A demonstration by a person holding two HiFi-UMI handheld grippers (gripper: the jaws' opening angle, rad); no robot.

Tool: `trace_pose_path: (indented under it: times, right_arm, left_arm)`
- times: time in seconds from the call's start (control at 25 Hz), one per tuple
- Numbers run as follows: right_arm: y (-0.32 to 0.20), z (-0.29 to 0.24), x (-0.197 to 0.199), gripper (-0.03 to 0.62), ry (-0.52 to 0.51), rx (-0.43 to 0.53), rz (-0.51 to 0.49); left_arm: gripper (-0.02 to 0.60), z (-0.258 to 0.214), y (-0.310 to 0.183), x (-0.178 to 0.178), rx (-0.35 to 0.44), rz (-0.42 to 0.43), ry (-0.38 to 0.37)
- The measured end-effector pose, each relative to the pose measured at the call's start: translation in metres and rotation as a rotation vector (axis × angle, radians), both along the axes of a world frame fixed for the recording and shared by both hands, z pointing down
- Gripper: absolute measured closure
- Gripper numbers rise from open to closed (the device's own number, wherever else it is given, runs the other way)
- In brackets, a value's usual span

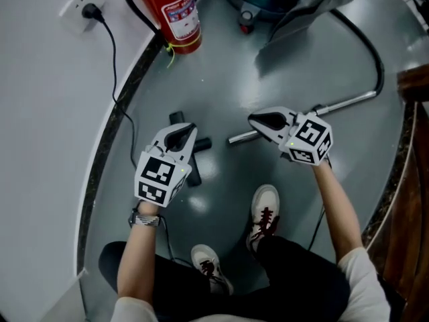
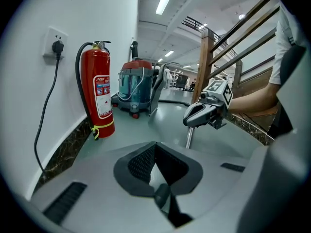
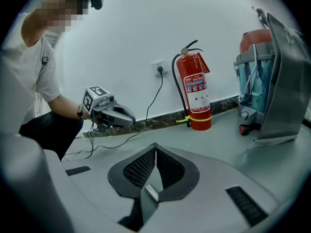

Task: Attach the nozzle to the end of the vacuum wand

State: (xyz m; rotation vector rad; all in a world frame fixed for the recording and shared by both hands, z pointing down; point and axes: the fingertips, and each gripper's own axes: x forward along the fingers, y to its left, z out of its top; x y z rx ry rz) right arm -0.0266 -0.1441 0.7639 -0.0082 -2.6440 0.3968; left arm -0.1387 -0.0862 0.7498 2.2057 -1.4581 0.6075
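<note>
On the grey floor, the dark nozzle point(image 1: 202, 143) lies partly hidden beneath the left hand-held gripper point(image 1: 182, 136), whose jaws are pressed together on nothing. Near it lies the metal vacuum wand point(image 1: 345, 101), its near end below the right hand-held gripper point(image 1: 260, 121), jaws likewise closed and empty. A red fire extinguisher point(image 1: 175, 12) stands by the wall.

Nozzle point(image 1: 177, 118) left of wand point(image 1: 348, 102)
</note>
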Motion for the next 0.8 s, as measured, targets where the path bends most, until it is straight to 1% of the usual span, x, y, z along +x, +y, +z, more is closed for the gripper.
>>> trace_pose_path:
  times: [0.12, 0.24, 0.32, 0.4, 0.44, 0.6, 0.72, 0.8]
  right_arm:
    - [0.005, 0.021, 0.002, 0.563, 0.032, 0.02, -0.022]
    - [0.022, 0.04, 0.002, 0.563, 0.062, 0.025, -0.087]
    - [0.029, 0.054, 0.006, 0.562, 0.106, 0.052, -0.137]
    - [0.032, 0.067, 0.008, 0.557, 0.152, 0.086, -0.189]
    - [0.033, 0.072, 0.008, 0.544, 0.167, 0.09, -0.209]
    - [0.035, 0.091, 0.009, 0.459, 0.221, 0.073, -0.288]
    - [0.032, 0.103, 0.012, 0.437, 0.251, 0.071, -0.337]
    - [0.031, 0.11, 0.015, 0.431, 0.267, 0.079, -0.37]
  left_arm:
    - [0.581, 0.023, 0.006, -0.004, -0.049, -0.018, -0.004]
    - [0.581, 0.046, 0.014, -0.002, -0.104, -0.029, 0.002]
    - [0.58, 0.058, 0.017, 0.003, -0.13, -0.009, -0.011]
    - [0.553, 0.067, 0.02, 0.007, -0.158, 0.02, -0.015]
    - [0.544, 0.07, 0.022, 0.008, -0.17, 0.034, -0.014]
    - [0.532, 0.082, 0.026, 0.002, -0.226, 0.069, -0.007]
    - [0.499, 0.092, 0.027, -0.001, -0.27, 0.114, -0.023]
    - [0.477, 0.102, 0.03, 0.002, -0.307, 0.166, -0.044]
